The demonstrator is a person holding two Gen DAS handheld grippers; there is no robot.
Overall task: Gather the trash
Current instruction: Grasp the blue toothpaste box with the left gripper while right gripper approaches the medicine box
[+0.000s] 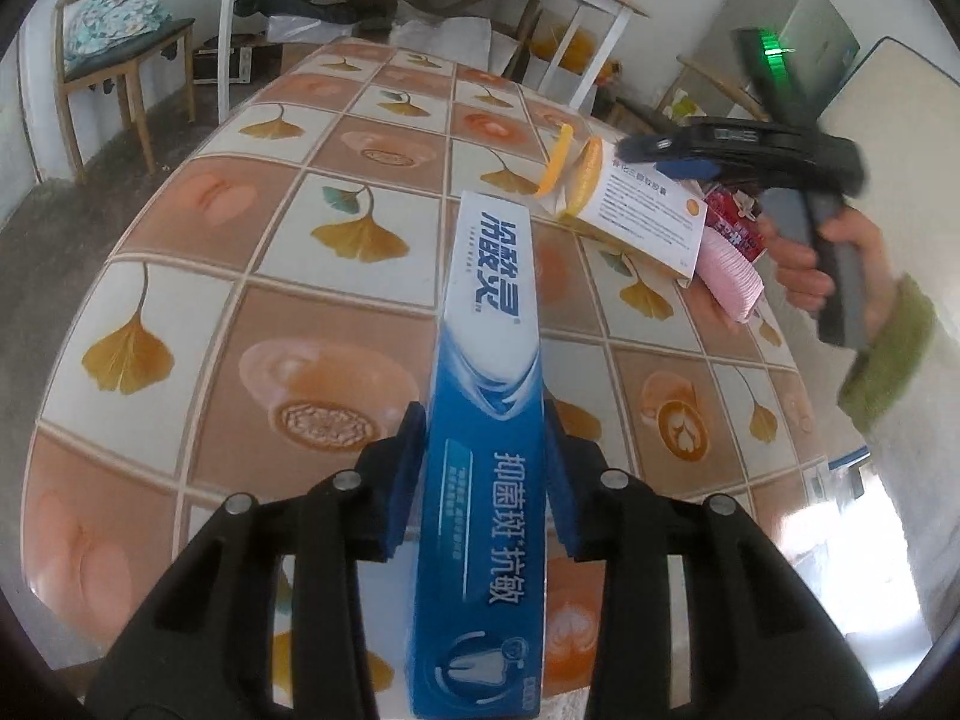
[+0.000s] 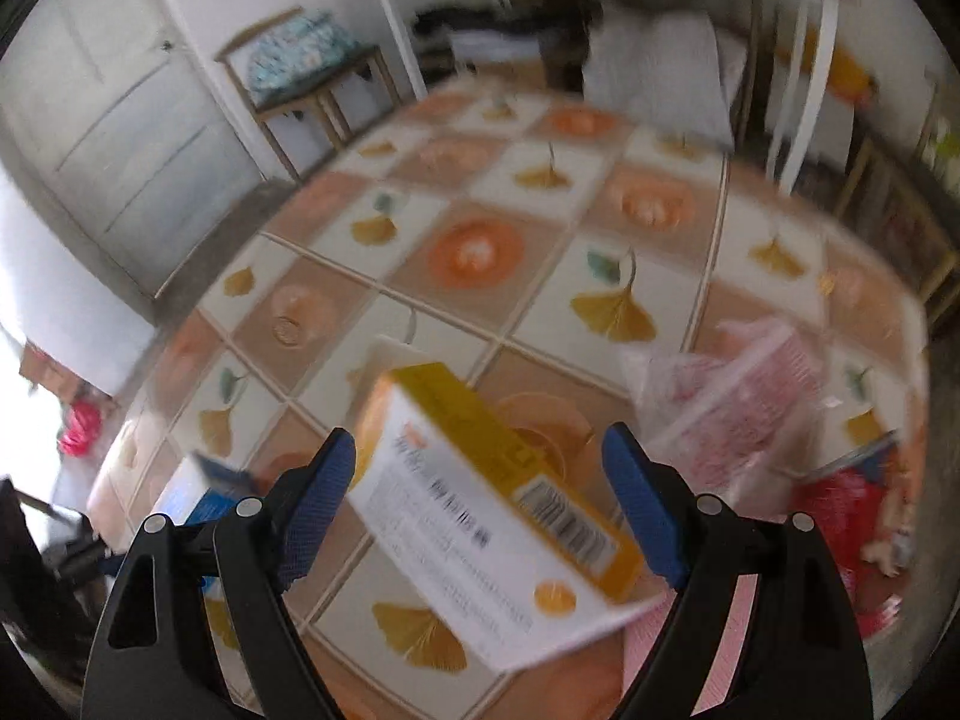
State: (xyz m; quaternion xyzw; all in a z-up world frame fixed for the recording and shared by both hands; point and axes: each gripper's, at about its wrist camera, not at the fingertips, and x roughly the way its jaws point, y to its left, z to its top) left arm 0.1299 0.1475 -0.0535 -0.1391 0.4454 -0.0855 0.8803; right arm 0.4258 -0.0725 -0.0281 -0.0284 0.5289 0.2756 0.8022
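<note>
Left gripper (image 1: 483,468) clamped on the toothpaste box (image 1: 489,420), blue pads pressed to both long sides, box pointing away over the middle of the table (image 1: 198,276). Right gripper (image 2: 480,498) jaws wide apart, hovering over the yellow-and-white medicine box (image 2: 492,498); pads not touching it, view is motion-blurred. That box lies near the table's right edge with one end flap open. Just beside it: pink pleated paper (image 1: 732,276), a clear bag with pink stuff (image 2: 744,396) and a red wrapper (image 1: 729,222). Hand (image 1: 834,264) in a green sleeve (image 1: 888,360) grips the right tool's handle
</note>
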